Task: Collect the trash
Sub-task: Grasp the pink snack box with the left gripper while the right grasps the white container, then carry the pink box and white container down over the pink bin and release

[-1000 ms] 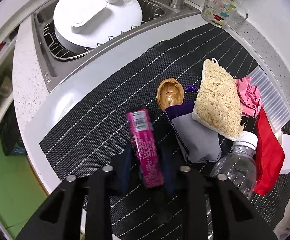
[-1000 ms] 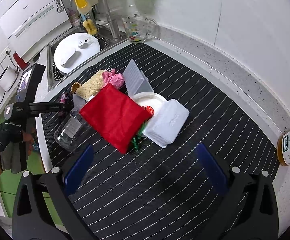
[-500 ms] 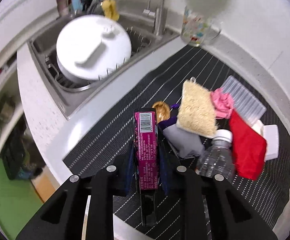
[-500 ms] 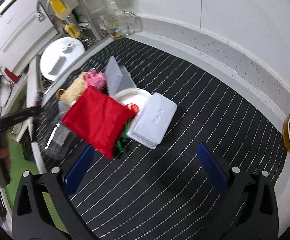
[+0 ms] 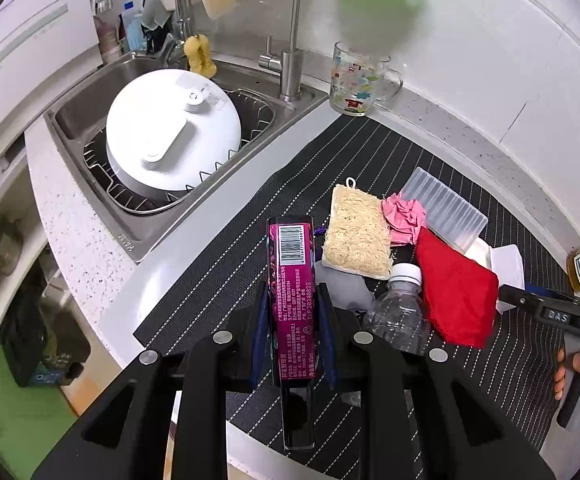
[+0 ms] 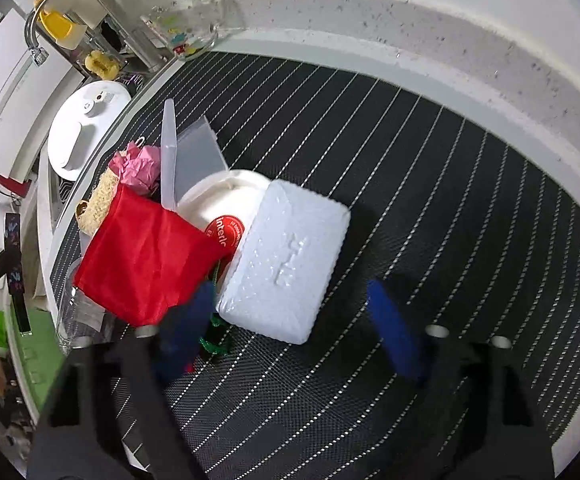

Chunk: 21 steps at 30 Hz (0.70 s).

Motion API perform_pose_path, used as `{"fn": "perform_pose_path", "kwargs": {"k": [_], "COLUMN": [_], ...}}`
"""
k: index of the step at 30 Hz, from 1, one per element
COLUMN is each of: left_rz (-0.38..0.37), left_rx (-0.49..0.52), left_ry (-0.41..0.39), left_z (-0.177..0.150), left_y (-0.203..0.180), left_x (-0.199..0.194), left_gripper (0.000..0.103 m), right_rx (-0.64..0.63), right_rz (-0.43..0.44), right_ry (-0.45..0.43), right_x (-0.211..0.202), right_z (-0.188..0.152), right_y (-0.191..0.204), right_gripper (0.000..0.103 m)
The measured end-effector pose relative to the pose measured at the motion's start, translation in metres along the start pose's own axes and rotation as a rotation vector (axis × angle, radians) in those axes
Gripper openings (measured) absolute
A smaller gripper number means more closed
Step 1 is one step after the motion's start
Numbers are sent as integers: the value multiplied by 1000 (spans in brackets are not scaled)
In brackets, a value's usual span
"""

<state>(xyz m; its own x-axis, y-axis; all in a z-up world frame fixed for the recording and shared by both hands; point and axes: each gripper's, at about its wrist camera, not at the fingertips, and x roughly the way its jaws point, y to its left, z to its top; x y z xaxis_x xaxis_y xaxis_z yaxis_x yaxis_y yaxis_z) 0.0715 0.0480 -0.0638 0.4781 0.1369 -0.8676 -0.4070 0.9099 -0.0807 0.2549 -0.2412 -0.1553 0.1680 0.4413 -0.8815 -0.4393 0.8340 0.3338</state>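
My left gripper (image 5: 291, 312) is shut on a magenta snack box (image 5: 291, 276) and holds it above the striped mat (image 5: 218, 276), barcode end forward. Past it lie a loofah sponge (image 5: 357, 232), a pink wrapper (image 5: 403, 216), a red cloth (image 5: 455, 292), a clear plastic bottle (image 5: 397, 312) and a grey cloth (image 5: 343, 286). My right gripper (image 6: 290, 320) is open, low over a white foam box (image 6: 290, 256), with the red cloth (image 6: 146, 256) and a white lidded cup (image 6: 226, 208) just left of it.
A sink (image 5: 86, 96) with a white salad spinner (image 5: 170, 136) lies back left. A printed glass mug (image 5: 353, 80) stands by the tap. A clear ribbed lid (image 5: 443, 208) lies behind the pile. A juice bottle (image 5: 577, 268) stands at the far right.
My left gripper lifted the magenta box off the mat and drew back. My right gripper moved down and forward to the white foam box.
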Motion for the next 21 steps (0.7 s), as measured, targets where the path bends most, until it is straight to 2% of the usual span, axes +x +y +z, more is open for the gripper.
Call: {"fn": "perform_pose_path", "kwargs": {"k": [2, 10, 15, 21], "left_rz": [-7, -31, -43, -29], "left_rx": [-4, -1, -23, -80], "left_ry": [3, -11, -24, -34], "left_z": [-1, -10, -23, -56], "left_y": [1, -11, -14, -1], "left_x": [-1, -21, -41, -70], "left_gripper": [23, 23, 23, 23], "right_rx": [-9, -92, -248, -511], "right_rz": [8, -3, -9, 26], "right_ry": [-10, -71, -104, -135], "right_x": [-3, -45, -75, -99], "right_z": [-1, -11, -21, -45], "right_y": [1, 8, 34, 99], "right_gripper": [48, 43, 42, 41]}}
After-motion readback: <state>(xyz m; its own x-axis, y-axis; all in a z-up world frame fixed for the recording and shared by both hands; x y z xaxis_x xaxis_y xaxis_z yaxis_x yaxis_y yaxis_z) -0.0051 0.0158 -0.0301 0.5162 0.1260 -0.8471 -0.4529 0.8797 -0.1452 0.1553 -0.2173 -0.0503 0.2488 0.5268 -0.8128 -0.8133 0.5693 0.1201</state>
